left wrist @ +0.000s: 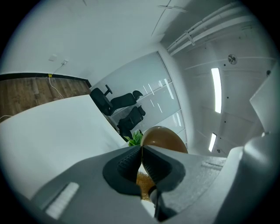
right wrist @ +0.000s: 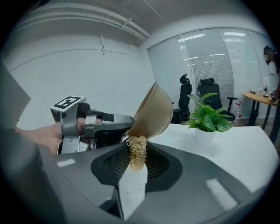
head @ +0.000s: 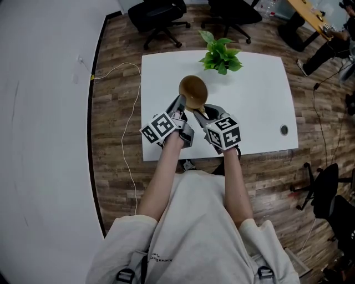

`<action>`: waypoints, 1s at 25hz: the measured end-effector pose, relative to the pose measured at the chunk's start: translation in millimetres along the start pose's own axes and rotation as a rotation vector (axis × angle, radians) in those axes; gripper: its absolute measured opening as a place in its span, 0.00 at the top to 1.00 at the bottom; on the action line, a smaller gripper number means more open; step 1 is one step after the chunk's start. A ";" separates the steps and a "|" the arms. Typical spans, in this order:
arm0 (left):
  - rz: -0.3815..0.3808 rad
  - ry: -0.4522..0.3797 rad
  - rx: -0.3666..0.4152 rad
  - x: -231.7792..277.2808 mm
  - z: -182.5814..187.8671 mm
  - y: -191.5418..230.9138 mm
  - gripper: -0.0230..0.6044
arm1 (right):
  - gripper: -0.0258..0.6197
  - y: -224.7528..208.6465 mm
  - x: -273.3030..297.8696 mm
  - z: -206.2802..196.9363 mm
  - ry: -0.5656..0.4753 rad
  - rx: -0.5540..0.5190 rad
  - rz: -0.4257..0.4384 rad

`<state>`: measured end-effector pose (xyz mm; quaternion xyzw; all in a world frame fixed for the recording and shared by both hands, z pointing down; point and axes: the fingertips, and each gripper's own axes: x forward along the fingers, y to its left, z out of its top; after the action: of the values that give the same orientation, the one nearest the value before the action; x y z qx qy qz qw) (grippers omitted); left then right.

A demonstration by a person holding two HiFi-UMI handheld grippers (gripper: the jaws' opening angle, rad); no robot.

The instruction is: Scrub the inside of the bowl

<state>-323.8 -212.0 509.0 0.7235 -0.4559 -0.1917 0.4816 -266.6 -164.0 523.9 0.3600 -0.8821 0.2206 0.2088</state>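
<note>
A brown bowl (head: pixel 192 90) is held tilted above the white table (head: pixel 260 105), its opening turned toward me. My left gripper (head: pixel 182 104) is shut on the bowl's near rim; in the left gripper view the bowl (left wrist: pixel 164 137) rises just past the closed jaws of the left gripper (left wrist: pixel 141 151). My right gripper (right wrist: pixel 136 165) is shut on a scrubber with a white handle (right wrist: pixel 132 190). Its straw-coloured fibre head (right wrist: pixel 138 152) touches the lower rim of the bowl (right wrist: pixel 153 111). In the right gripper view the left gripper (right wrist: pixel 94 124) clamps the bowl from the left.
A potted green plant (head: pixel 221 54) stands at the table's far edge, behind the bowl, and shows as a plant (right wrist: pixel 208 117) in the right gripper view. A round grommet (head: pixel 284 130) sits near the table's right front. Black office chairs (head: pixel 158 14) stand beyond the table, and a white cable (head: pixel 130 119) runs along the floor at its left.
</note>
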 end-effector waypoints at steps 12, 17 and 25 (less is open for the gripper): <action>0.038 0.009 0.055 -2.8 5.8 12.4 0.94 | 0.78 4.5 5.8 -5.3 0.055 -0.026 0.051; 0.087 0.017 0.112 -5.4 10.2 29.4 0.94 | 0.78 -14.1 -5.3 -5.7 0.066 -0.023 -0.006; 0.165 0.078 0.213 -11.0 -9.0 48.5 0.94 | 0.78 -39.3 -23.8 -8.0 0.064 -0.009 -0.098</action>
<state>-345.9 -203.8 553.7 0.7376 -0.5125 -0.0734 0.4334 -220.8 -172.1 527.3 0.3945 -0.8573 0.2177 0.2491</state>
